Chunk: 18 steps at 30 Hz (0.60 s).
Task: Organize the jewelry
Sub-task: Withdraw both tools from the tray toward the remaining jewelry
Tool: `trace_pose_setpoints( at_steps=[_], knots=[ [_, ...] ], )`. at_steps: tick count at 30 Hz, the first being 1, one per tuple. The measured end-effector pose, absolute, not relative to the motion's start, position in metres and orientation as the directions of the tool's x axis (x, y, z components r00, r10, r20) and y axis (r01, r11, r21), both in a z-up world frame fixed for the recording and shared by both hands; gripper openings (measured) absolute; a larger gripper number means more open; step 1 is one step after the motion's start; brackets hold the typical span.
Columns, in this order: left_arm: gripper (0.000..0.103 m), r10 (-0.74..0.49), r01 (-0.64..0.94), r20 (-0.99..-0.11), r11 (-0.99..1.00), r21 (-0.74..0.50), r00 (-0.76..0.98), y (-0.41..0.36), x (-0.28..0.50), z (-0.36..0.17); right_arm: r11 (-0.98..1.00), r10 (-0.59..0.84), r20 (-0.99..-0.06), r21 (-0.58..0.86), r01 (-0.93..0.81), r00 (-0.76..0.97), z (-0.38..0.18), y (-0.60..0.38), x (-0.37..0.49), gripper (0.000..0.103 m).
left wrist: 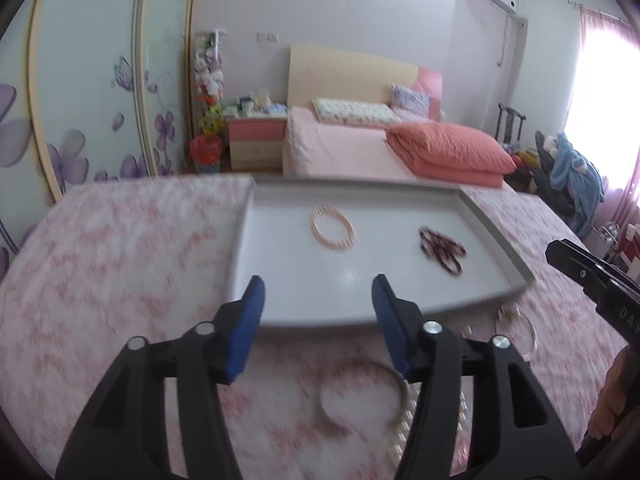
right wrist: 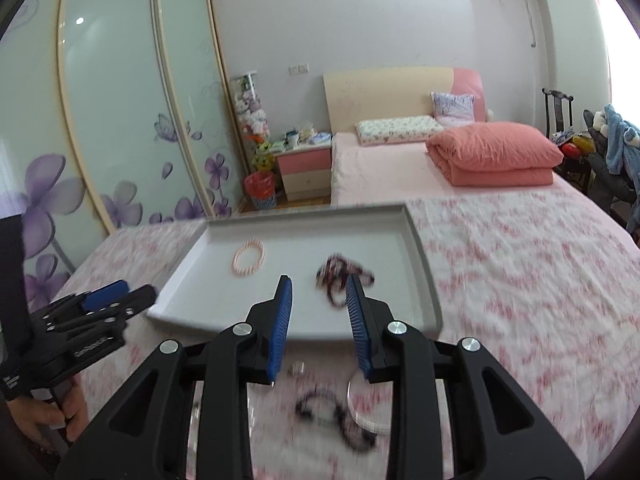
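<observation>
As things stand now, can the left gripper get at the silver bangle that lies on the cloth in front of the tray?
Probably yes. The left gripper stands open and empty, and the silver bangle lies just below it on the cloth, with nothing lying over it.

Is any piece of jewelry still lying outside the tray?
Yes. The white rectangular tray holds only two bracelets; a dark beaded string and a clear plastic bangle lie loose on the pink-patterned cloth before it.

A smooth, matt white plastic tray (left wrist: 496, 240) is seen on soft pink-patterned cloth bedding (left wrist: 120, 264); ribbed blue pads (right wrist: 282, 320) look rubbery.
</observation>
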<state>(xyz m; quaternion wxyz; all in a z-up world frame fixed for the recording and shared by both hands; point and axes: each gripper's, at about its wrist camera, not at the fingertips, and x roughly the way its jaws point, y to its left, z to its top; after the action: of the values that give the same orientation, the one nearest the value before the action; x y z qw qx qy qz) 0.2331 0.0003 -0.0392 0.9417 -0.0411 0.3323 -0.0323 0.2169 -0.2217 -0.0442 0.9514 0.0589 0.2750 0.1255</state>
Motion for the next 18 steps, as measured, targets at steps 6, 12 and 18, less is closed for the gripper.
trace_pose_setpoints(
  at_steps=[6, 12, 18],
  knots=[
    [0.065, -0.091, 0.066, -0.692, 0.996, -0.063, 0.716, -0.023, 0.226, -0.067, 0.959, 0.28, -0.576, 0.198, -0.202, 0.768, -0.072, -0.223, 0.187, 0.03],
    [0.072, -0.055, 0.075, -0.734, 0.997, -0.005, 0.677, -0.036, 0.23, -0.082, 0.962, 0.267, -0.623, 0.212, -0.17, 0.735, -0.089, -0.23, 0.179, 0.03],
    [0.077, -0.034, 0.076, -0.777, 0.997, 0.018, 0.628, -0.043, 0.241, -0.094, 0.963, 0.262, -0.629, 0.221, -0.155, 0.732, -0.095, -0.234, 0.174, 0.03]
  ],
)
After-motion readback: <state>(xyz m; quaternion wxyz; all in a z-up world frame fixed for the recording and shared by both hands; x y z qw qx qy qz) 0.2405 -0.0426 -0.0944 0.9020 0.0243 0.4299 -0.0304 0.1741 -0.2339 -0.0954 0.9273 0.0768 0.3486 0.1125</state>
